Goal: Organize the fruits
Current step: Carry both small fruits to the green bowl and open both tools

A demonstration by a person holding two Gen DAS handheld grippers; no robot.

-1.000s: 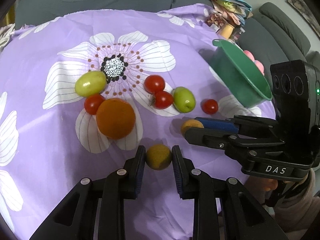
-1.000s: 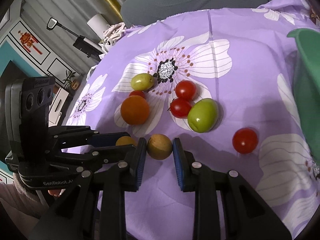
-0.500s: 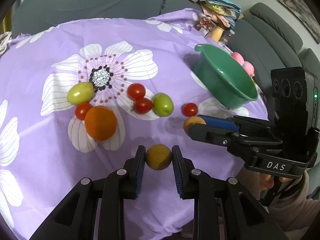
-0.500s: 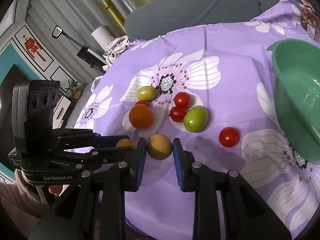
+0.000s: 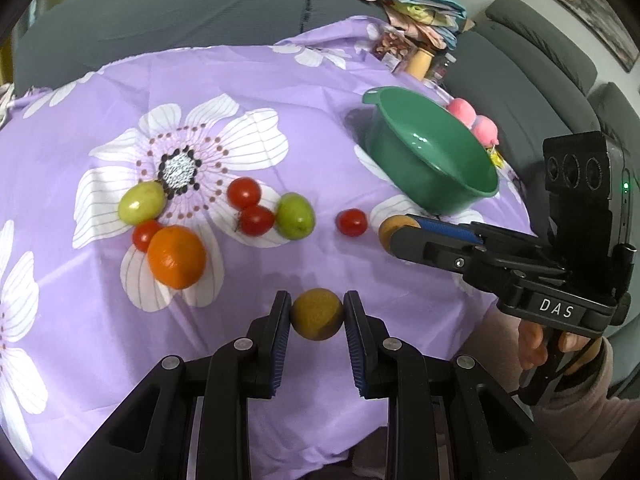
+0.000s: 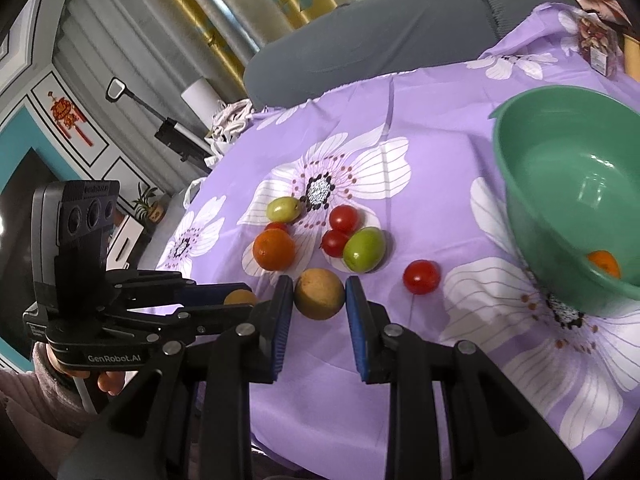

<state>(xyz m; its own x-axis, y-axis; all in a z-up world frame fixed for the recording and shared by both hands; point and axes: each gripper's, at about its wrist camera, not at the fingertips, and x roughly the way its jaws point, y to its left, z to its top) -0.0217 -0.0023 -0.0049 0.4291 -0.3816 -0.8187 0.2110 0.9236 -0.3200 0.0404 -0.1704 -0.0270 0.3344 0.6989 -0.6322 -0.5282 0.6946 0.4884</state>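
My left gripper (image 5: pixel 316 309) is shut on a round brown-yellow fruit (image 5: pixel 316 316), held above the purple flowered cloth (image 5: pixel 280 92). My right gripper (image 6: pixel 319 293) is shut on a similar brown fruit (image 6: pixel 319 296). Each shows in the other's view: the right gripper (image 5: pixel 396 232) with its fruit (image 5: pixel 390 227), and the left gripper (image 6: pixel 240 300) with its fruit (image 6: pixel 239 297). On the cloth lie an orange (image 5: pixel 176 257), two green fruits (image 5: pixel 142 202) (image 5: pixel 295 216) and several red tomatoes (image 5: pixel 351 222). A green bowl (image 6: pixel 520 184) at the right holds an orange fruit (image 6: pixel 604 264).
A grey sofa (image 5: pixel 160 12) runs behind the table, with clutter (image 5: pixel 416 56) and pink objects (image 5: pixel 472 120) past the bowl. The cloth's front edge hangs off the table just below both grippers. A hand and sleeve (image 5: pixel 560 360) hold the right gripper.
Both grippers have lifted with their fruits and drawn back from the cloth. The fruits on the cloth look smaller, and more of the green bowl has come into view.
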